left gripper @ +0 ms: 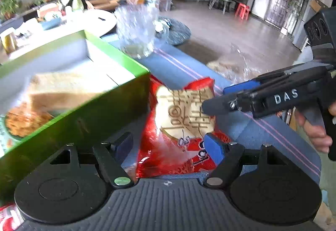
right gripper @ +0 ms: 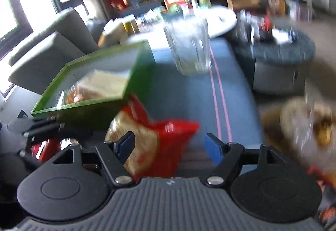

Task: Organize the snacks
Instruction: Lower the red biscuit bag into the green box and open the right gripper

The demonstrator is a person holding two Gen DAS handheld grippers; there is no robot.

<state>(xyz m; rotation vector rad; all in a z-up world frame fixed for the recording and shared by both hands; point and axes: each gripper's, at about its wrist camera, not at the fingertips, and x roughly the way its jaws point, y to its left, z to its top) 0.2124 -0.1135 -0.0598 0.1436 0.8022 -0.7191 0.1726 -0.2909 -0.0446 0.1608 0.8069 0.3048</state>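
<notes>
A red snack bag (left gripper: 180,123) with a biscuit picture lies on the blue cloth beside the green box (left gripper: 88,113). It sits between the open fingers of my left gripper (left gripper: 168,147), which are not closed on it. The box holds a bread pack (left gripper: 63,92) and another snack pack (left gripper: 23,123). My right gripper (left gripper: 218,98) reaches in from the right with its tip at the bag's upper right edge. In the right wrist view the right gripper (right gripper: 170,147) is open around the same red bag (right gripper: 163,147), next to the green box (right gripper: 94,88).
A clear glass jar (left gripper: 138,29) stands further back on the blue cloth (left gripper: 180,62). A clear-wrapped bread snack (right gripper: 304,121) lies at the right. A white round table (left gripper: 100,18) and a grey pouf (right gripper: 281,62) are beyond. The table edge runs along the right.
</notes>
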